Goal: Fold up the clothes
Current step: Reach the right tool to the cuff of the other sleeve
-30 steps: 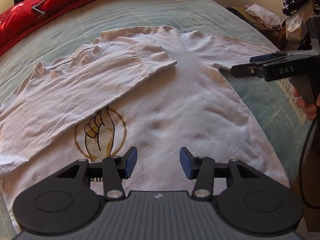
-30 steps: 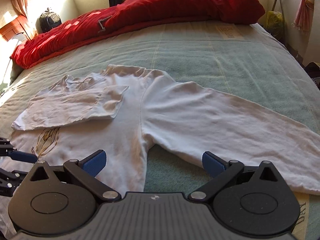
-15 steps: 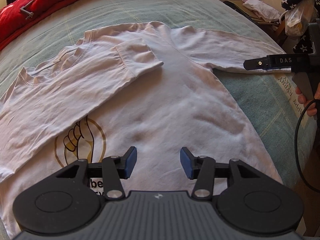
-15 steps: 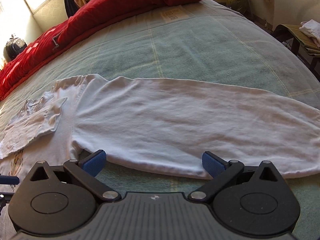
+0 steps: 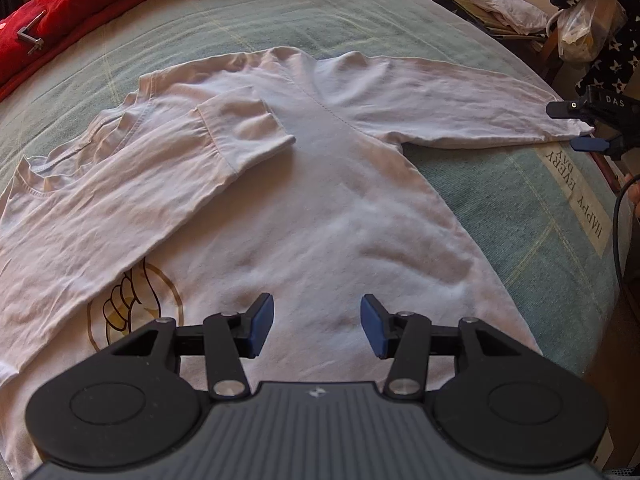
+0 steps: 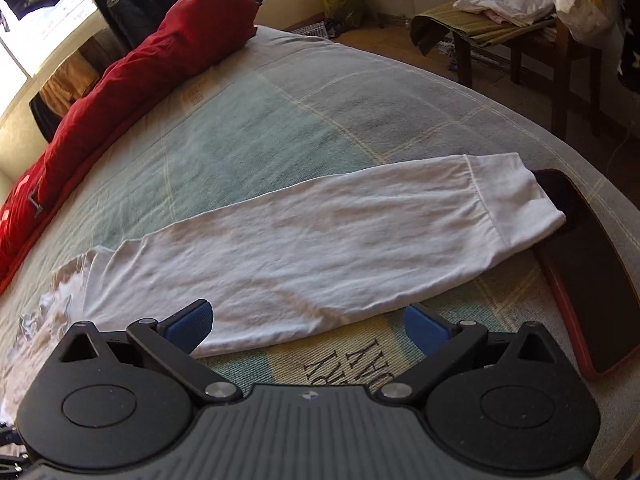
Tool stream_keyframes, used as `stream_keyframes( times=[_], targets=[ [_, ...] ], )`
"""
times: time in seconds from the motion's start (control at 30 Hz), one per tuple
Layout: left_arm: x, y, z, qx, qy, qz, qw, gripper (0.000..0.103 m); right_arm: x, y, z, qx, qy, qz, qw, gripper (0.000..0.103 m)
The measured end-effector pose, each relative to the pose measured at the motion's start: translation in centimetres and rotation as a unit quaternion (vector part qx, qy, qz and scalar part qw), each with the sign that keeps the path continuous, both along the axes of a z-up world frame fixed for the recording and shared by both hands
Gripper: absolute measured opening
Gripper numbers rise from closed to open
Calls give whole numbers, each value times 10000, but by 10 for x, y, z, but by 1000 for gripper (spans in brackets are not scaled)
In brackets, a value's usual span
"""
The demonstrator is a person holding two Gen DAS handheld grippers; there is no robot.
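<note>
A white long-sleeved shirt [image 5: 320, 208] with a gold fist print lies flat on the green bed cover [image 5: 520, 208]. One sleeve [image 5: 140, 200] is folded across the chest. The other sleeve [image 6: 320, 248] stretches out sideways, its cuff [image 6: 512, 200] near the bed's edge. My left gripper [image 5: 316, 326] hovers open above the lower shirt body, nothing between its pads. My right gripper [image 6: 308, 328] is open wide over the near edge of the outstretched sleeve. From the left wrist view the right gripper [image 5: 576, 126] sits at the cuff end, its jaws apart.
A phone in a red case [image 6: 580, 272] lies on the bed just beyond the cuff. A red duvet [image 6: 140, 80] runs along the far side. A wooden stool with piled clothes [image 6: 500, 12] stands past the bed's edge. A hand [image 5: 634, 196] and a cable [image 5: 616, 240] show at the right.
My right gripper has rolled and travelled along the outstretched sleeve from the armpit to the cuff end. The left gripper drifted slightly to the right over the shirt. Both stay open.
</note>
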State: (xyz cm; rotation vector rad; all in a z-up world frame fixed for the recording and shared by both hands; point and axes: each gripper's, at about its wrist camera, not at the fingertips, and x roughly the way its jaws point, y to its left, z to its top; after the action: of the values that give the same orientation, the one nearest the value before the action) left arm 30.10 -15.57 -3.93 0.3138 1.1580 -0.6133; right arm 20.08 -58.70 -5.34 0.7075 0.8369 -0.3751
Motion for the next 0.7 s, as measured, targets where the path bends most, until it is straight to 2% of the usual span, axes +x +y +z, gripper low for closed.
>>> stream_keyframes(
  times=[0.13,0.27,0.43,0.5,0.7],
  targets=[
    [-2,-8,-1,0,13,-82,10000,49,-22,-26,-12,806,-408,-656,9937,103],
    [-3,-13,-3,25,61,-110,9999,49,-39,-47,-23,1154,-879,-1221,9819,103],
    [-2,-21,-4,38,73,-154,9998,49,-53,-73,-43,1659,-1408,-1966,9561,103],
    [-2,-25,-5,44,61,-199,9998,49,-51,-80,-46,1688,-1479,-2064,9524,103],
    [-1,-34,-6,0,73,-226,9997,49,-31,-88,-47,1540,-1459,-2147,9534,103]
  ],
)
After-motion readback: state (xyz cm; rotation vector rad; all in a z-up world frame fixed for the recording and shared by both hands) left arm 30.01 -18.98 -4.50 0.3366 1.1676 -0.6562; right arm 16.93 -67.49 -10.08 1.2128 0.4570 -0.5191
